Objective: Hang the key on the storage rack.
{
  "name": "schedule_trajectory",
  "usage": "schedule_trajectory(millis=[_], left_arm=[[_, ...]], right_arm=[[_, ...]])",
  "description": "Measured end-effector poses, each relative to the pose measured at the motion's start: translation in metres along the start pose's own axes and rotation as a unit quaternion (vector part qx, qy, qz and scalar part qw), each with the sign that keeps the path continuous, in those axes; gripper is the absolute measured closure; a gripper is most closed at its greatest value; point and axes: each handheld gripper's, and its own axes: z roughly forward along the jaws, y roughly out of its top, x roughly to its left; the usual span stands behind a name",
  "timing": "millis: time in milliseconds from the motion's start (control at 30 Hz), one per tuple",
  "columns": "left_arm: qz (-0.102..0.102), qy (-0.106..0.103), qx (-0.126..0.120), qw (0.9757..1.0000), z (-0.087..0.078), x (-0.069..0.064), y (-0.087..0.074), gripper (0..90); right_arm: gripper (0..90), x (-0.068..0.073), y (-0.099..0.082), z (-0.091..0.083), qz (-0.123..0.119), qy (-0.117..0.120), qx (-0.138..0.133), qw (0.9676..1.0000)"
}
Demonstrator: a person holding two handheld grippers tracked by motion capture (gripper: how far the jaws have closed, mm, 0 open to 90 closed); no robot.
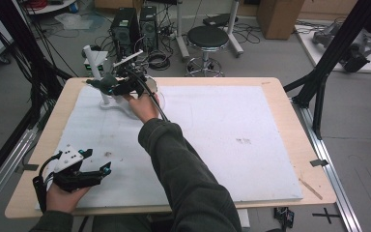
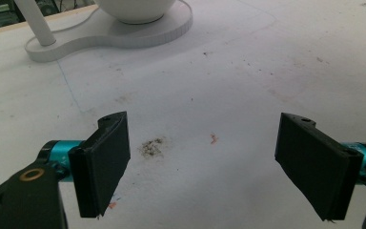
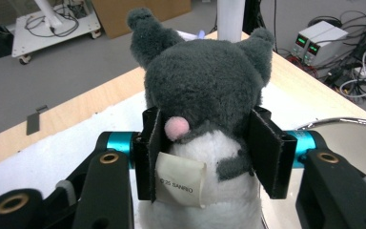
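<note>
A grey and white plush toy (image 3: 205,90) with a pink nose and a paper tag sits between the black pads of my right gripper (image 3: 205,152), which press on its body from both sides. In the high view that right gripper (image 1: 115,86) holds the plush toy (image 1: 104,83) at the far left of the table, just above a white stand (image 1: 110,105) with an upright post (image 1: 92,60). My left gripper (image 1: 98,161) rests near the front left edge, jaws wide apart. Nothing lies between the jaws of this left gripper (image 2: 205,164), just the stained white mat (image 2: 228,86).
A white bowl (image 2: 136,9) sits on the stand's flat base (image 2: 124,34). A shiny bowl rim (image 3: 348,123) shows right beside the toy. The white mat (image 1: 232,130) covers most of the wooden table (image 1: 290,125). Beyond the far edge stand a stool (image 1: 207,38) and computer towers (image 1: 125,26).
</note>
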Motion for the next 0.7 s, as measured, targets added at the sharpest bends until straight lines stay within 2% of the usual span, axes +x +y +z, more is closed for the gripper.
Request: schedule_trajectory(millis=[100,200,300,533,700], left_arm=[[-0.001,0.0,-0.001,1.0,0.0,0.0,0.0,19.5],[-0.004,0.001,-0.003,1.0,0.0,0.0,0.0,19.5],[-0.005,0.002,-0.004,1.0,0.0,0.0,0.0,19.5],[-0.01,-0.003,-0.009,0.9999,-0.001,0.0,0.001,19.4],[-0.011,-0.003,-0.009,0.9999,-0.001,0.0,0.001,19.4]], right_arm=[[42.8,0.0,-0.002,0.004,0.004,-0.002,0.012,0.9999],[34.3,-0.001,-0.004,0.007,0.015,-0.002,0.011,0.9998],[33.7,0.0,-0.006,0.004,0.008,-0.005,0.01,0.9999],[28.2,-0.003,-0.013,-0.016,0.006,0.0,0.01,0.9999],[26.0,-0.004,-0.018,-0.037,0.006,0.0,-0.011,0.9999]])
